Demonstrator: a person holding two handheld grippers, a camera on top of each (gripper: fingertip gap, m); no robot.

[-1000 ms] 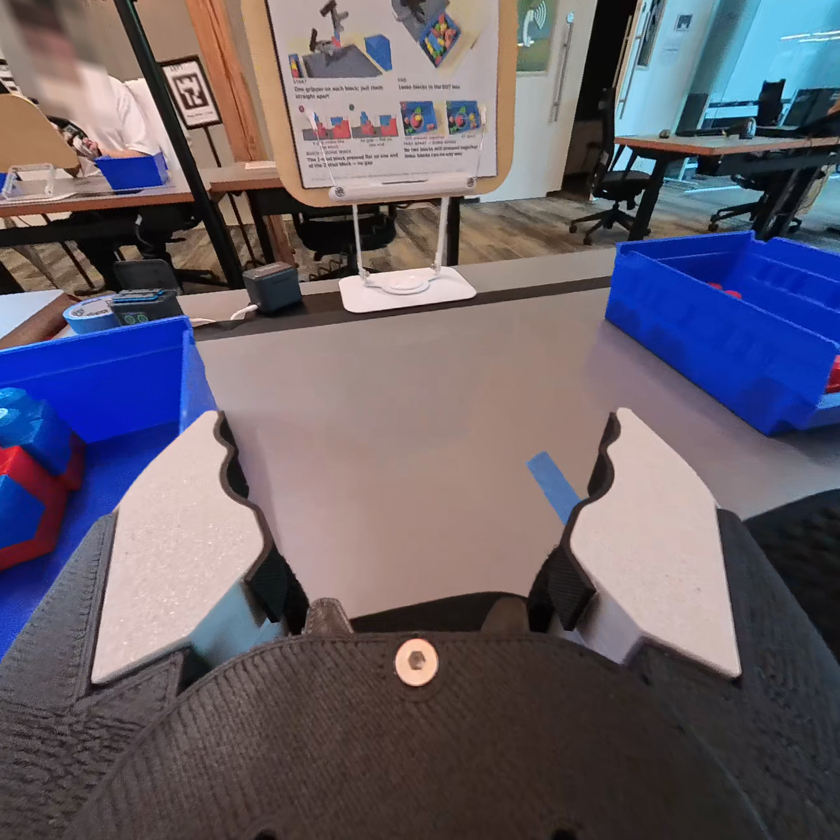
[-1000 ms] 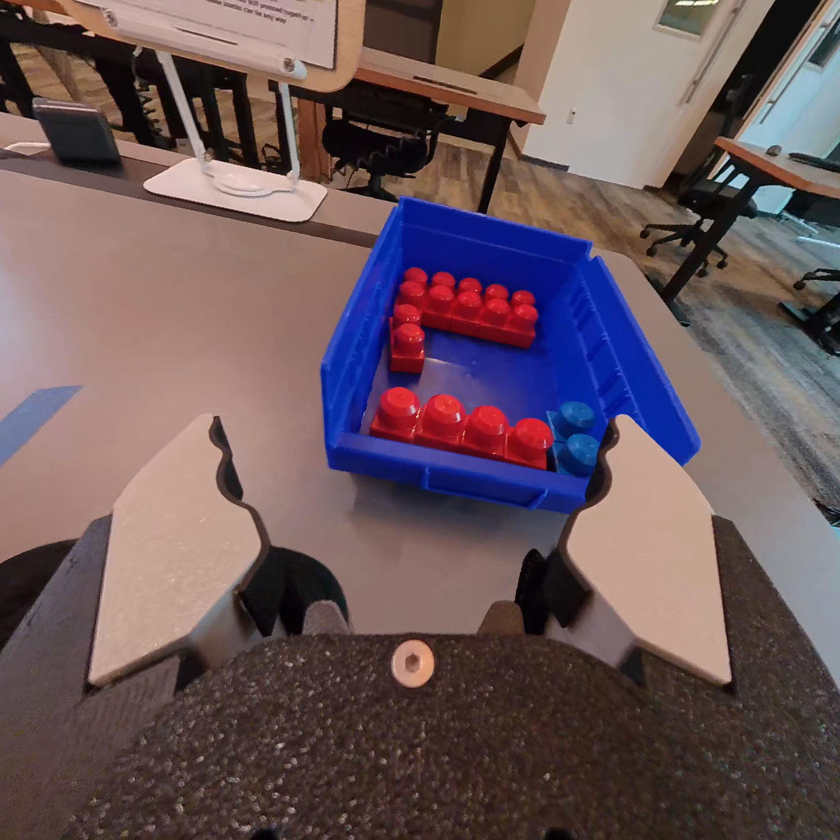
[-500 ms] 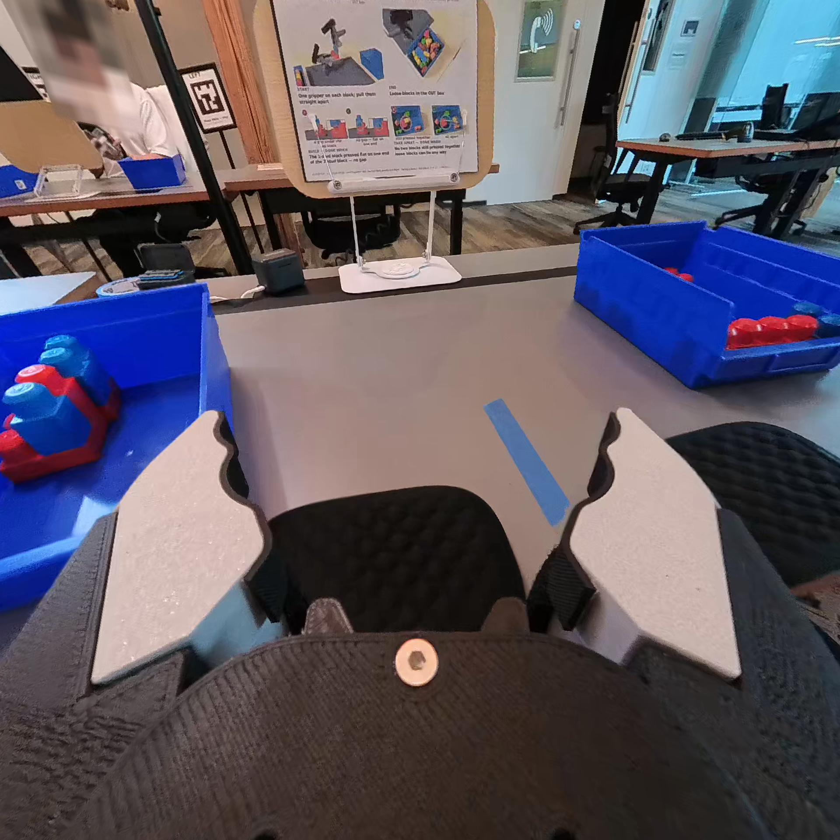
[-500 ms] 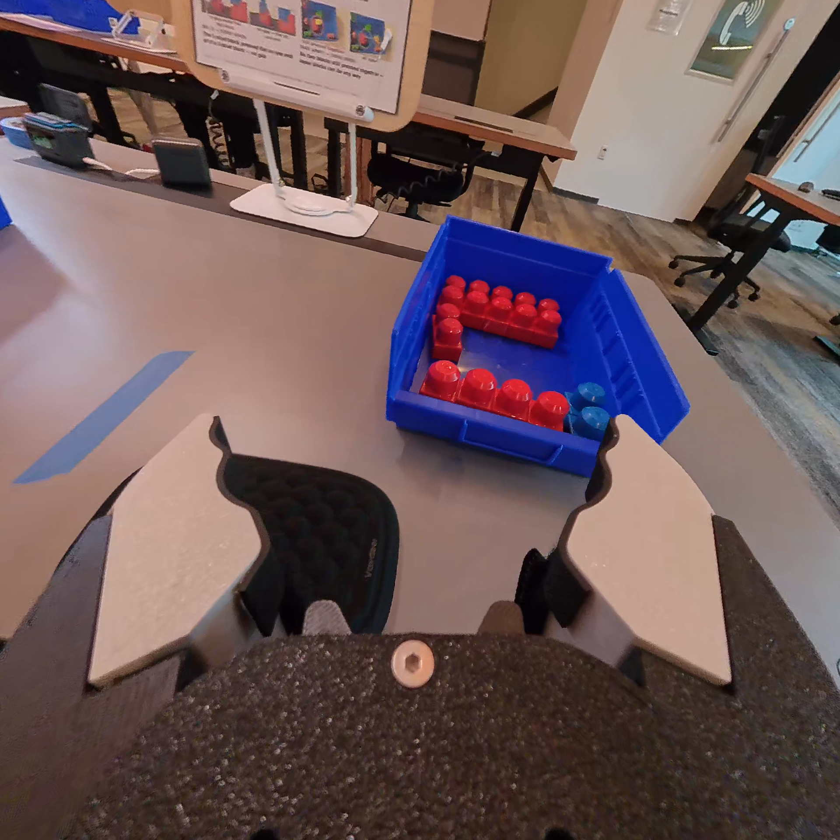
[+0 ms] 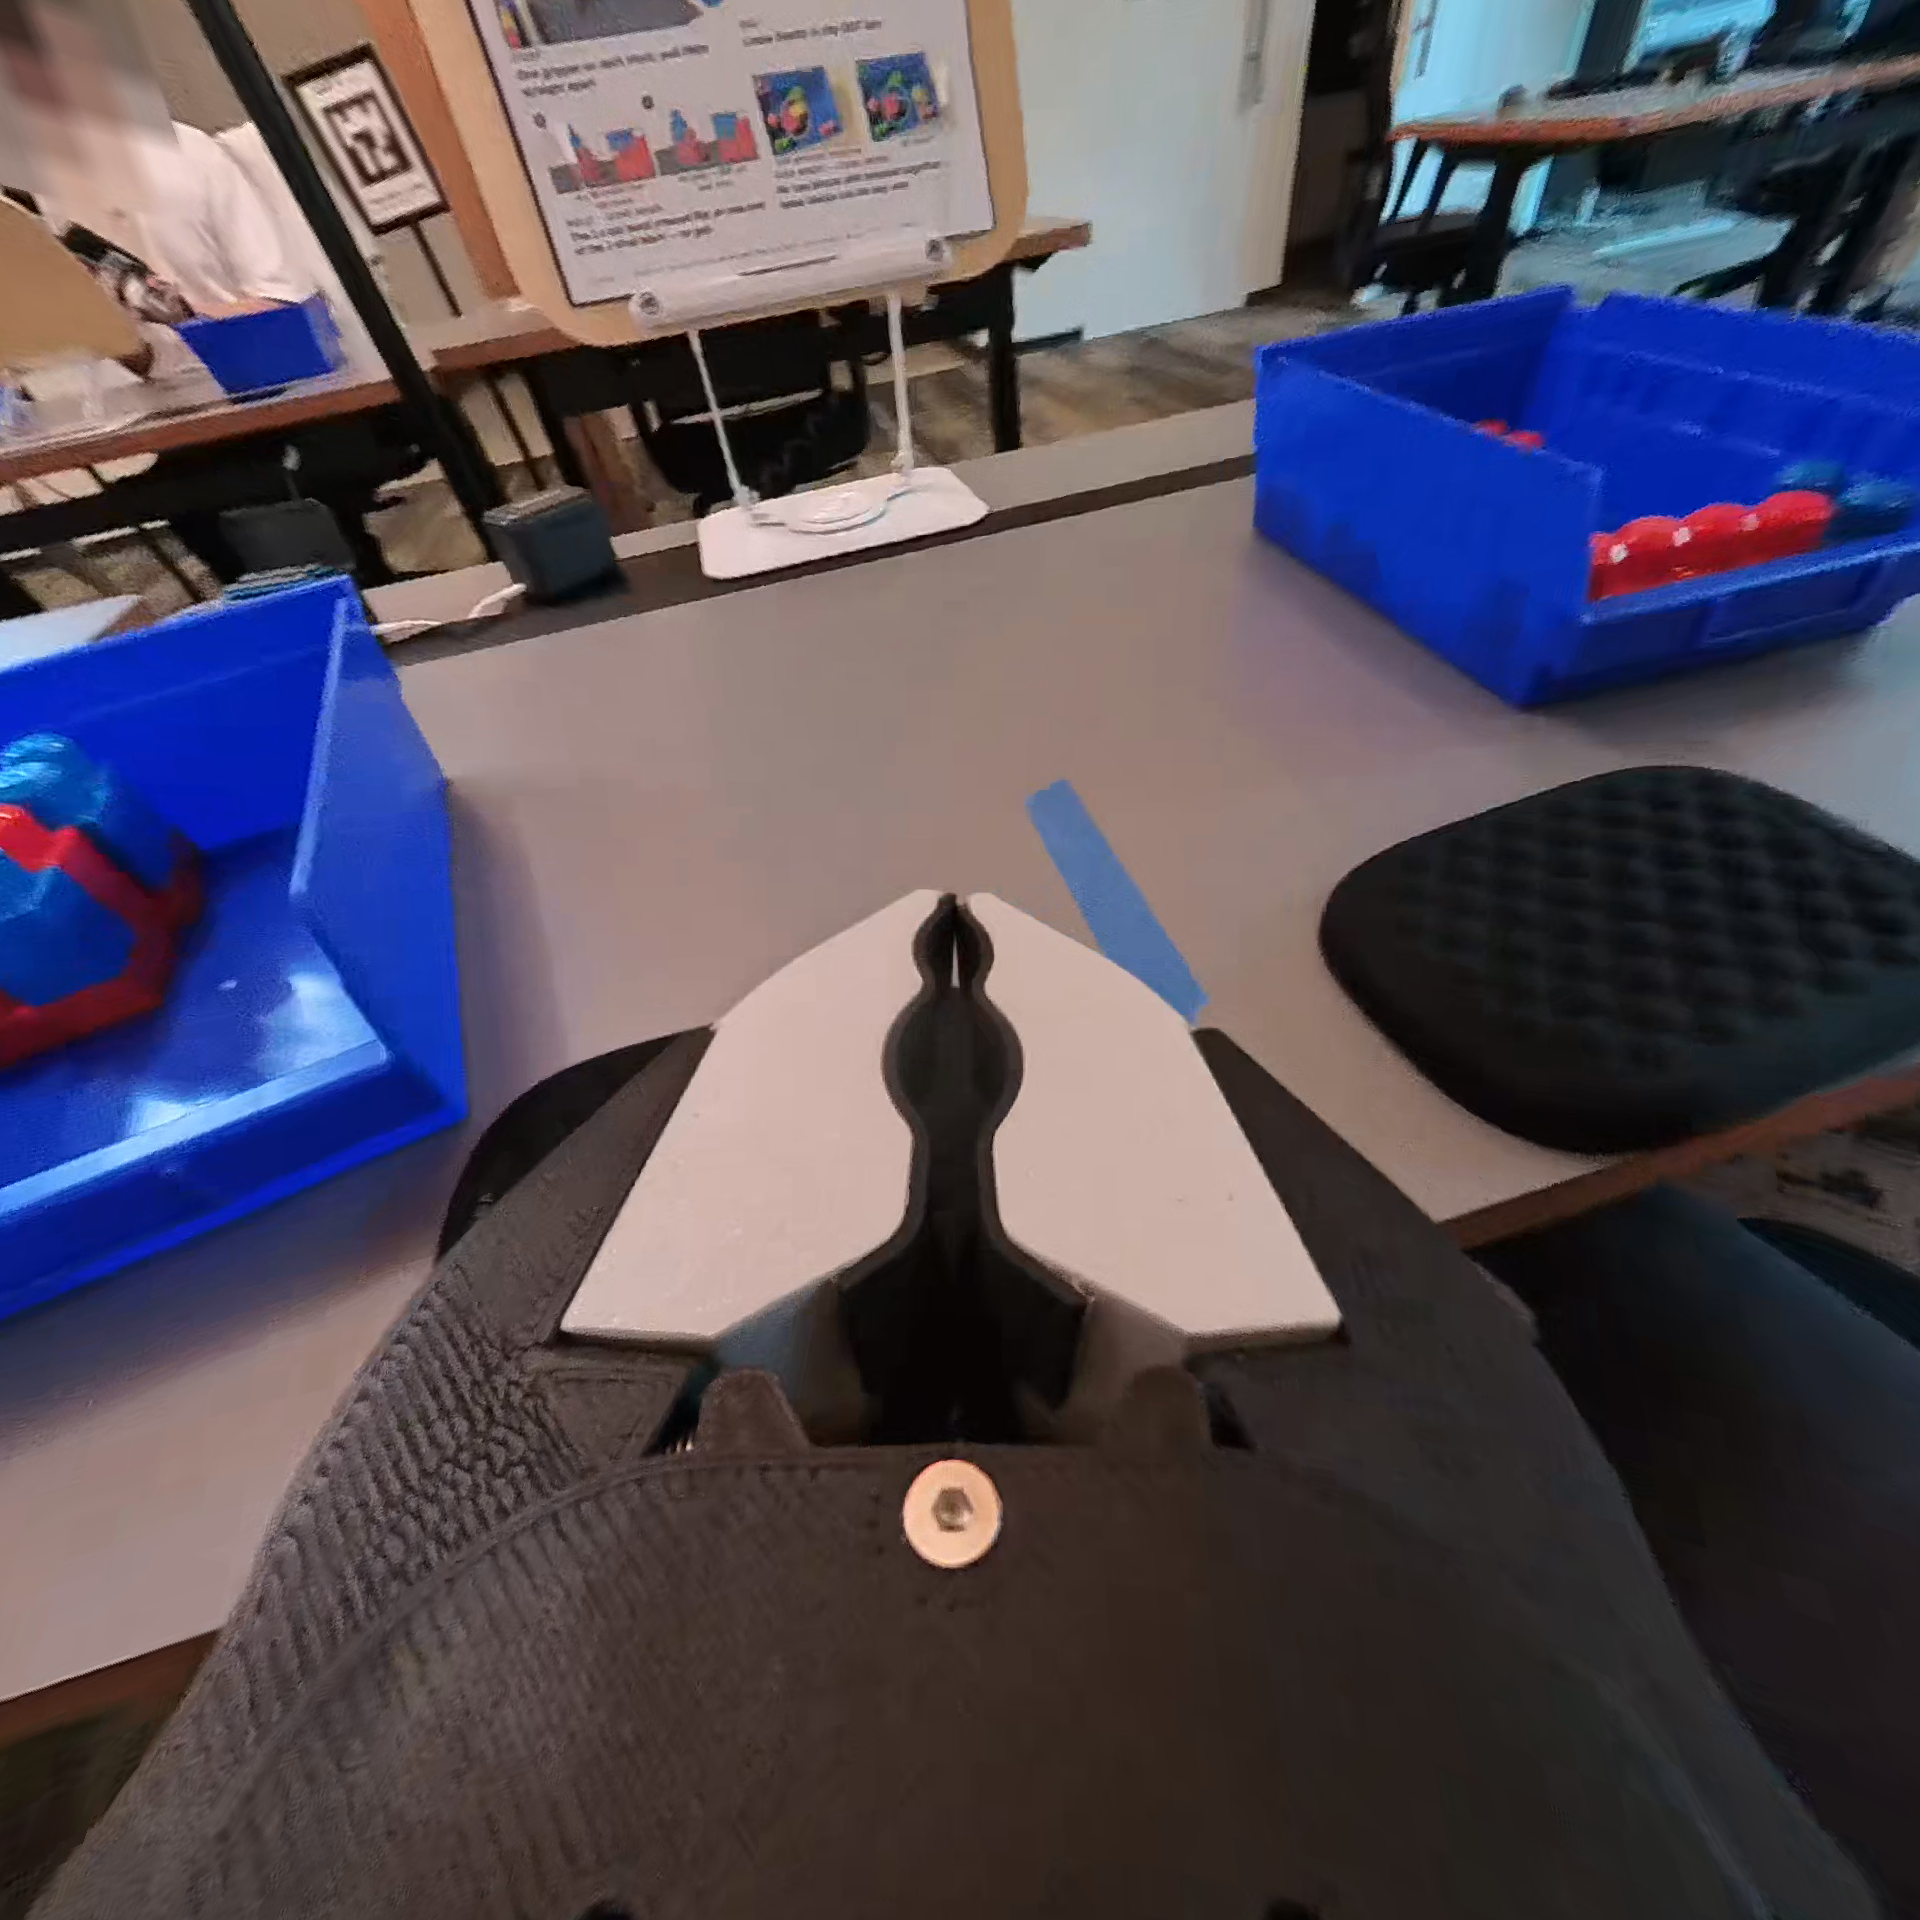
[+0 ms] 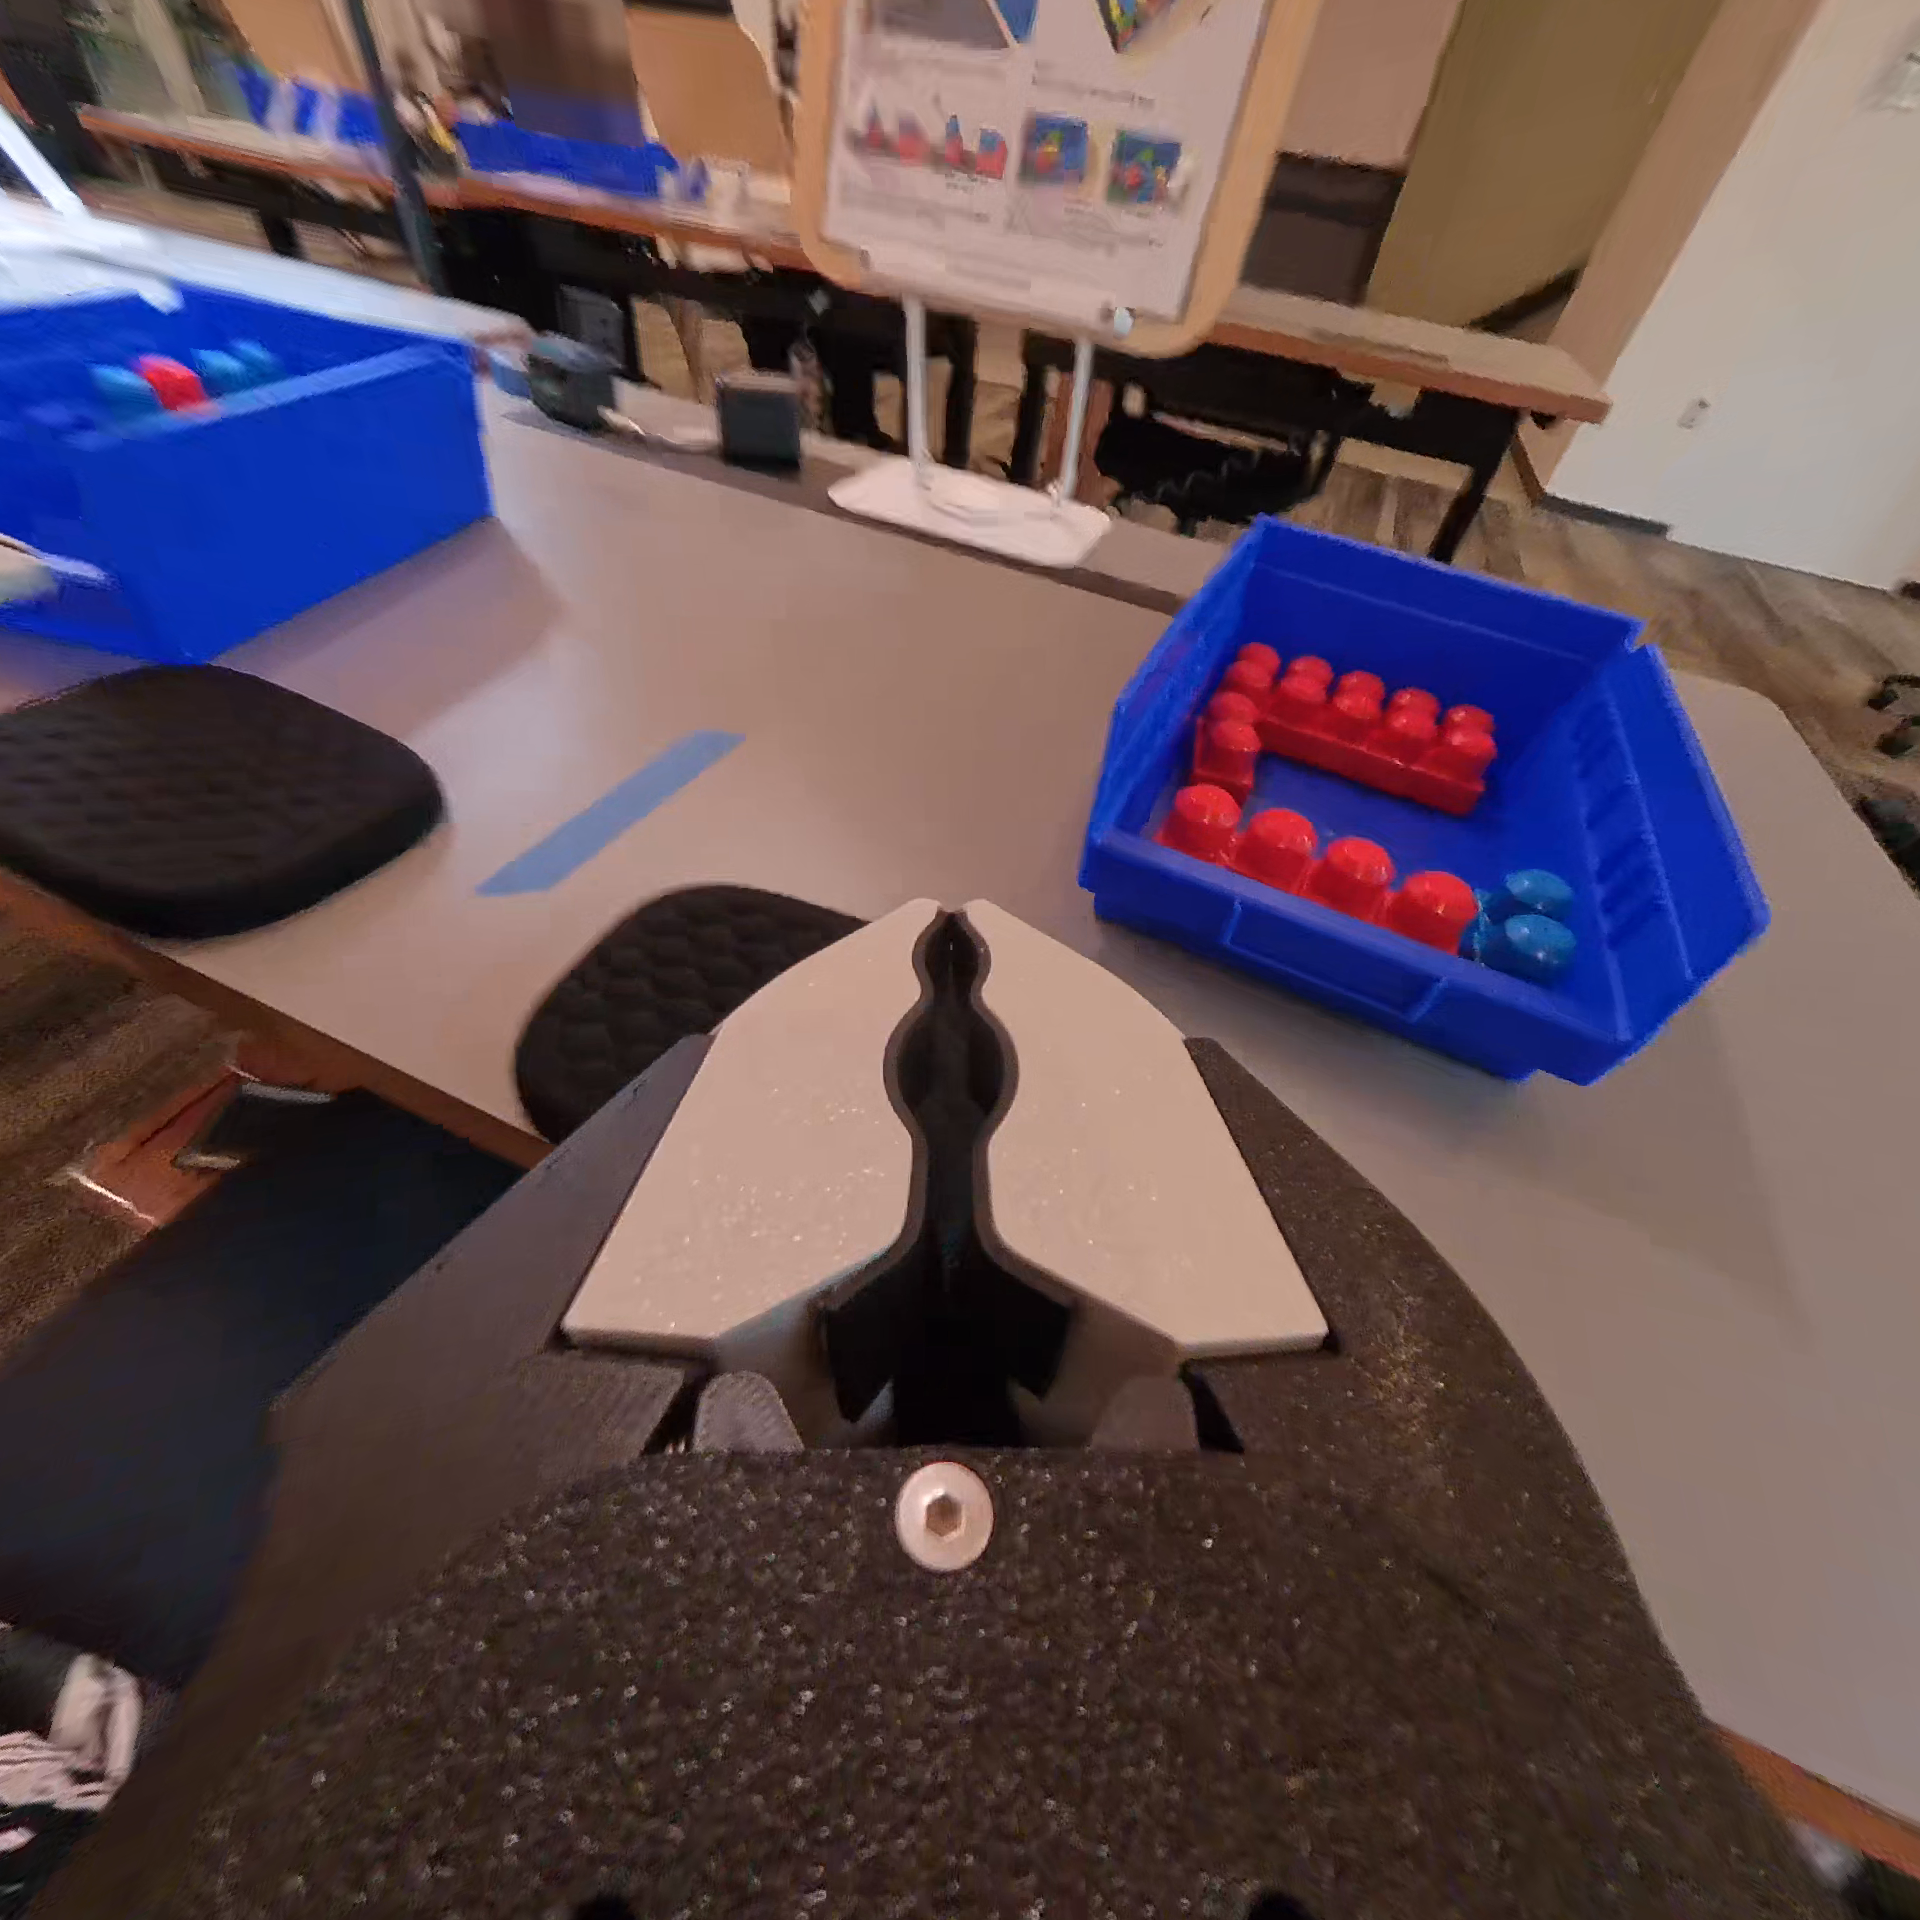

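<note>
Left claw: pressed together, empty, over grey worktop beside blue tape strip. Right claw: pressed together, empty, above black pad; blue bin of red blocks nearby, seemingly loose.

The right tool is closed on nothing above a black cushioned pad at the grey worktop's near edge. To its right, a blue bin holds red bricks and a blue brick; blue tape lies to the left.
</note>
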